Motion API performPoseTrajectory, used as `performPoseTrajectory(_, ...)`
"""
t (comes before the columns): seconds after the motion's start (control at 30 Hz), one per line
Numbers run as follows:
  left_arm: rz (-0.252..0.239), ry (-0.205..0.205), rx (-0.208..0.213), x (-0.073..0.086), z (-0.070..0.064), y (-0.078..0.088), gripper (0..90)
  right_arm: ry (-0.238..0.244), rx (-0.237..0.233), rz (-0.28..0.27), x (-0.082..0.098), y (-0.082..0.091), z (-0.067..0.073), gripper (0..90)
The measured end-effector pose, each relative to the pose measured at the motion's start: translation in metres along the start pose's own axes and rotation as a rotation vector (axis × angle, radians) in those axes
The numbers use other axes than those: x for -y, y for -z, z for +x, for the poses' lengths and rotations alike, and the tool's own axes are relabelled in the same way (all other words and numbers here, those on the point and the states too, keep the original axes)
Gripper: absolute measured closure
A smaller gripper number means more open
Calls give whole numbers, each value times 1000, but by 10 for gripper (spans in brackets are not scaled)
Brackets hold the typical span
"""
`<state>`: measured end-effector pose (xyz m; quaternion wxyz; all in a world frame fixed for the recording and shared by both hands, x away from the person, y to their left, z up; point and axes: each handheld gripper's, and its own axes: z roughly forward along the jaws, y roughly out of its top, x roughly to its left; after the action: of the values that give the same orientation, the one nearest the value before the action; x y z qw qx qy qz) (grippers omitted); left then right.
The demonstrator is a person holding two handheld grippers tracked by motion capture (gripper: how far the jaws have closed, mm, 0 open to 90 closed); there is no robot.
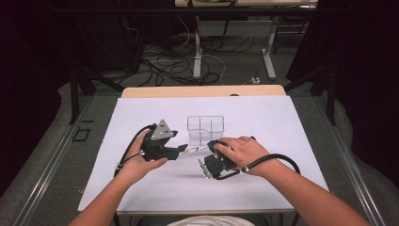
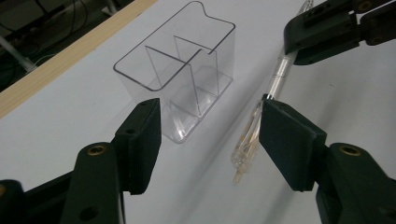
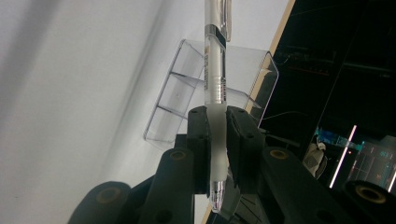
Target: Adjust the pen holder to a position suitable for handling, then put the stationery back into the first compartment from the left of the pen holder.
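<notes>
A clear plastic pen (image 3: 216, 70) with a frosted grip is clamped in my right gripper (image 3: 219, 116), its tip pointing back toward that camera. In the high view my right gripper (image 1: 211, 147) holds the pen (image 1: 194, 149) level, pointing left above the mat. My left gripper (image 1: 181, 149) faces it, open. In the left gripper view the pen's far end (image 2: 250, 135) lies between my left gripper's (image 2: 210, 112) jaws, close against the right-hand one. A clear divided organizer (image 1: 205, 128) stands upright just behind both grippers, empty (image 2: 177, 74).
A white mat (image 1: 273, 136) covers the table, with a wooden edge (image 1: 202, 91) at the far side. Beyond the table are floor cables and desk legs (image 1: 197, 56). Dark curtains flank both sides.
</notes>
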<state>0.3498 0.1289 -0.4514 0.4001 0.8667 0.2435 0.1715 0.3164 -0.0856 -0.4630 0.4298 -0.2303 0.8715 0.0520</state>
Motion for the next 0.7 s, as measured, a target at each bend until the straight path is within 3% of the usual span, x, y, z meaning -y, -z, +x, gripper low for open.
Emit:
performPoseTrajectory(0.1,13,-12,16,-2,-4,-5,407,9,19,0,0,-2,1,806)
performPoseTrajectory(0.13,20,-18,22,-3,-6,-7,409,15,-1,8,0,-2,0,806)
performPoseTrajectory(0.3,40,-58,29,-7,-10,-15,419,15,-2,14,0,-2,2,806)
performPoseTrajectory(0.37,48,-73,28,-9,-12,-17,428,36,6,7,0,-2,1,806)
performPoseTrajectory(0.7,111,-135,55,-15,-18,-28,481,49,16,4,-1,-1,2,806)
